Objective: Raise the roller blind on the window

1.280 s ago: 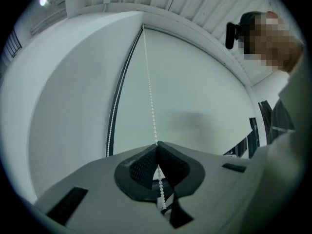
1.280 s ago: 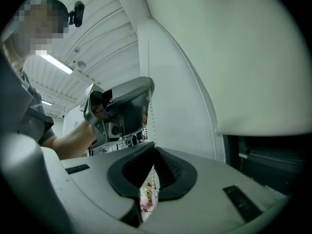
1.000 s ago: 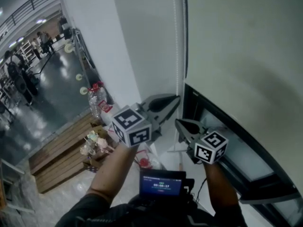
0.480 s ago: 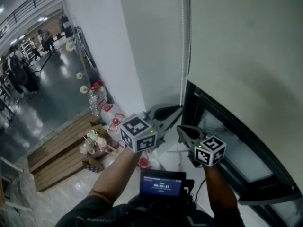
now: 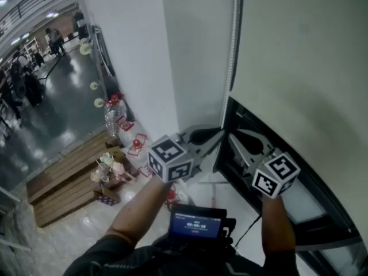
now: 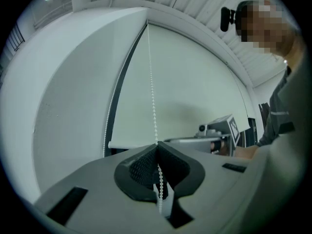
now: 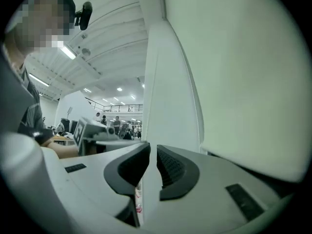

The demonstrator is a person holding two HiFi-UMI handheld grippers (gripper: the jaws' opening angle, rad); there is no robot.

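The roller blind (image 5: 299, 56), just above both claws, is judged barely raised: the bead chain (image 6: 152, 106) is clamped in the left claw (image 6: 157, 149), while the right claw (image 7: 152, 151), just opened part-way, is held empty.

Surfaces noted: the pale roller blind (image 5: 305, 56) reads as smooth matt cloth, no sheen. The white bead chain (image 6: 152, 106) looks like plastic, small round beads, faint gloss. Your left gripper (image 6: 157, 149) has a smooth matt grey plastic shell; the dark pads (image 6: 140, 168) on its jaws are finely ribbed and rubbery. The white wall (image 5: 132, 56) is matt. The dark floor (image 5: 63, 114) is polished and reflective. The brown planks (image 5: 63, 188) are bare wood.
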